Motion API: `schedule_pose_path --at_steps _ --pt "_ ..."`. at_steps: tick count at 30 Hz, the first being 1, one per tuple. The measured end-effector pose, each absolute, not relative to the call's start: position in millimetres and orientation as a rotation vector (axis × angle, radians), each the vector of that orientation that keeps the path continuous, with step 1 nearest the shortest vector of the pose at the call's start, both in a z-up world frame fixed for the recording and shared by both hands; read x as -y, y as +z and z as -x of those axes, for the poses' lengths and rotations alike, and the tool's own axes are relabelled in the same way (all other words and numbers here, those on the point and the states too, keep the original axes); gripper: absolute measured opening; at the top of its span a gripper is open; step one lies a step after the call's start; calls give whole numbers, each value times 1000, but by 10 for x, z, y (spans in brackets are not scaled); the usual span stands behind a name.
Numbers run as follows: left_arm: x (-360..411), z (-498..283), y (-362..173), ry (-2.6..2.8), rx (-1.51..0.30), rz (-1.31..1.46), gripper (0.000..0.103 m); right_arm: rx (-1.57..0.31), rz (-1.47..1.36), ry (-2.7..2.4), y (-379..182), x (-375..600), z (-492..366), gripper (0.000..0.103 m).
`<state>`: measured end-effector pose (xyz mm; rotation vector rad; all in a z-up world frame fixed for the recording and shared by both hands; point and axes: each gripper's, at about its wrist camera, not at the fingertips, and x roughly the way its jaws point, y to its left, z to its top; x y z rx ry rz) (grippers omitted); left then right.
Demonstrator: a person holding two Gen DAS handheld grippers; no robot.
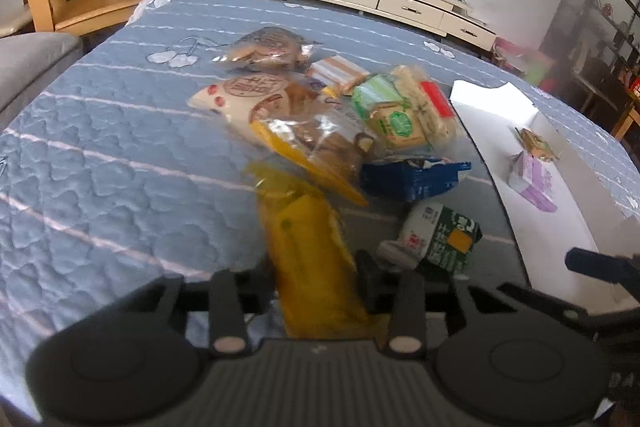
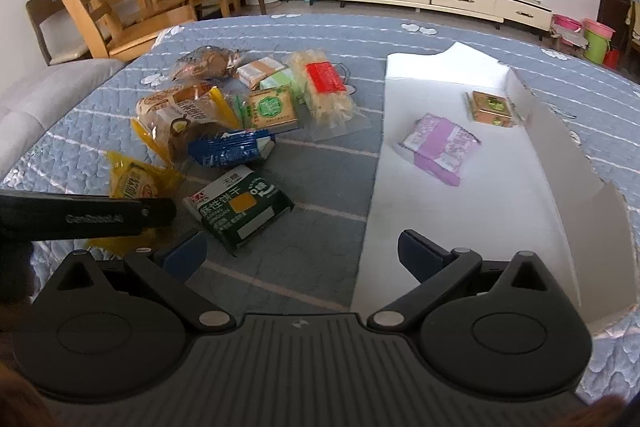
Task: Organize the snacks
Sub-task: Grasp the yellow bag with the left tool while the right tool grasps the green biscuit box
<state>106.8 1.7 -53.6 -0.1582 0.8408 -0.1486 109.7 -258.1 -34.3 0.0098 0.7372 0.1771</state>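
The left tool [image 1: 316,279] pinches a yellow snack packet [image 1: 312,247], long axis pointing away, beside the snack pile [image 2: 240,107] and green packet [image 2: 240,211]; the right tool [image 2: 300,251] is spread beside the white box [image 2: 560,155].

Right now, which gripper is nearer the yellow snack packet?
Left. The left gripper is shut on the yellow snack packet, fingers either side of it. The right gripper is open, off to the packet's right by the white box.
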Motion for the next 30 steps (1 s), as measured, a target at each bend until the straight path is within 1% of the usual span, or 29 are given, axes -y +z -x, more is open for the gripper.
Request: schedule_pose_path --at_steps 9,16,17,18,19,21,30 --pt "-415 -918 -399 -106 -816 178 34 -745 127 287 -346 2311 -1390 103" --pt "-476 -869 -395 -103 -816 178 34 -831 205 354 -486 2174 -1782 103" --pt "-471 -871 -395 -104 -816 180 34 -851 198 372 -510 2175 -1818 98" --pt "-470 -869 -395 -106 -815 184 34 -862 186 394 -525 2172 -1817 78" --pt "-469 -862 -391 -106 -815 185 34 -856 203 389 -532 2149 -1791 69" --pt "-458 -852 -381 -110 -813 187 34 -845 220 392 -523 2129 -1715 64" --pt "-355 -710 -276 -135 -794 181 34 -830 140 389 -404 2223 -1264 64"
